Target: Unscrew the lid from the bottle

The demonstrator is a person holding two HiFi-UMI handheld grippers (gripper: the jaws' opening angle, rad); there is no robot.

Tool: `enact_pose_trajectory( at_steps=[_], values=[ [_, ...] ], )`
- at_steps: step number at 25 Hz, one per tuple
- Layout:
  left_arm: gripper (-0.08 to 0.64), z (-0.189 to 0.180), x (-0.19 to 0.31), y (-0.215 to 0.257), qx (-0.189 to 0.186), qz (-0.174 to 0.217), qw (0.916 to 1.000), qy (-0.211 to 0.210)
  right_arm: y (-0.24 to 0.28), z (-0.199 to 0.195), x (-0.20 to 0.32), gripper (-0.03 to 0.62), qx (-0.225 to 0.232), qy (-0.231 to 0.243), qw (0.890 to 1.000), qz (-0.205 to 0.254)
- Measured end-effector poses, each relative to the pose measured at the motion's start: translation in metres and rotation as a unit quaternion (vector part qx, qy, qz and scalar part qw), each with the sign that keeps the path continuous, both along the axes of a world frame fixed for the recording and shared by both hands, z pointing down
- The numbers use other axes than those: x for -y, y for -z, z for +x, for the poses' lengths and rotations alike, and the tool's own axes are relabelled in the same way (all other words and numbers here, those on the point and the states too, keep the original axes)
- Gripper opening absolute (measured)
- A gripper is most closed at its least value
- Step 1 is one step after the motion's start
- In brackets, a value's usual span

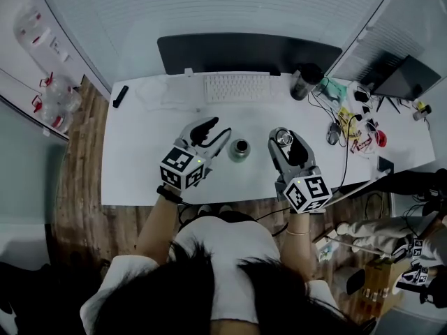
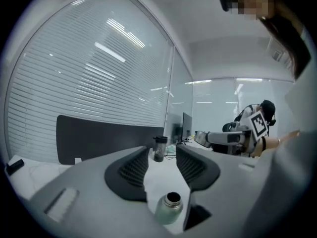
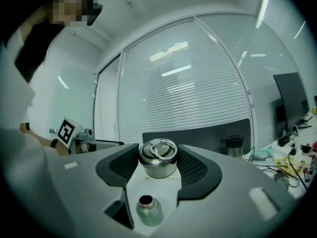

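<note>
1. Bottle (image 1: 239,149): upright on the table (image 1: 140,166), in its front half, just in front of the keyboard (image 1: 237,87), between the two grippers. Nothing touches it.
2. Neck is bare, with a dark open mouth showing in both gripper views. Lid is off, so the unscrew reads as done.
3. Bottle look: small and metal, with a matte grey-green body, rounded shoulders and a short narrow neck. No dents or spills visible.
4. Lid (image 3: 157,160): shiny steel dome with a loop ring on top. It is clamped between the pads of the right gripper (image 1: 285,142), held clear of the bottle and to its right, above the table.
5. Left gripper (image 1: 213,135): jaws apart with nothing between them. It is just left of the bottle and not touching it.
6. Probably left to do: park the lid on the table, at most. The lid is smooth and rounded, so it could slip if the squeeze eases.
7. Surroundings: dark screen (image 1: 248,51) along the rear edge, dark jar (image 1: 305,81) at rear right, cable clutter (image 1: 353,121) towards the right end. All are well apart from the bottle.
</note>
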State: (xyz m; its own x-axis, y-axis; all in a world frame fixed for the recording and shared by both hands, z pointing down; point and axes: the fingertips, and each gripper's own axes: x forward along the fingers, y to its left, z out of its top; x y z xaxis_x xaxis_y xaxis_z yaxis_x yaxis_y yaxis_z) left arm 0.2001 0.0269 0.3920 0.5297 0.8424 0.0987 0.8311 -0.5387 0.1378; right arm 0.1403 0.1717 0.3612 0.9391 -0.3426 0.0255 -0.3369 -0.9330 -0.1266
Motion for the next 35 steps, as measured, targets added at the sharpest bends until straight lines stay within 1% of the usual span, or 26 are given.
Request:
enact_pose_trajectory(
  at_steps=[2, 5, 8, 10, 14, 17, 19, 21, 28, 35],
  values=[
    [0.214, 0.000, 0.001, 0.003, -0.006, 0.005, 0.9999, 0.007, 0.000, 0.001, -0.004, 0.241, 0.001, -0.015, 1.000, -0.006],
    [0.179, 0.002, 0.004, 0.004, -0.007, 0.016, 0.9994, 0.029, -0.001, 0.004, -0.010, 0.241, 0.002, -0.033, 0.999, -0.014],
    [0.137, 0.004, 0.005, -0.003, -0.003, 0.045, 0.9978, 0.049, -0.002, 0.004, -0.013, 0.241, -0.001, -0.046, 0.999, -0.019],
    [0.123, 0.006, 0.007, -0.008, -0.003, 0.058, 0.9964, 0.062, -0.003, 0.003, -0.012, 0.241, -0.003, -0.050, 0.998, -0.026],
    [0.075, 0.008, 0.013, -0.009, -0.002, 0.045, 0.9943, 0.096, -0.006, 0.003, -0.011, 0.241, -0.002, -0.049, 0.998, -0.039],
    [0.058, 0.007, 0.018, -0.008, -0.011, 0.048, 0.9925, 0.112, -0.009, 0.005, -0.013, 0.241, 0.009, -0.047, 0.998, -0.030],
    [0.058, 0.006, 0.018, -0.008, -0.018, 0.055, 0.9916, 0.115, -0.012, 0.006, -0.014, 0.241, 0.016, -0.047, 0.998, -0.027],
    [0.058, 0.005, 0.017, -0.009, -0.019, 0.055, 0.9914, 0.117, -0.015, 0.005, -0.014, 0.241, 0.019, -0.047, 0.998, -0.027],
    [0.058, 0.000, 0.013, -0.014, -0.008, 0.057, 0.9929, 0.104, -0.020, 0.004, -0.011, 0.241, 0.025, -0.045, 0.998, -0.025],
    [0.058, 0.000, 0.014, -0.017, -0.004, 0.051, 0.9939, 0.097, -0.025, 0.002, -0.010, 0.241, 0.030, -0.048, 0.998, -0.024]
  ],
)
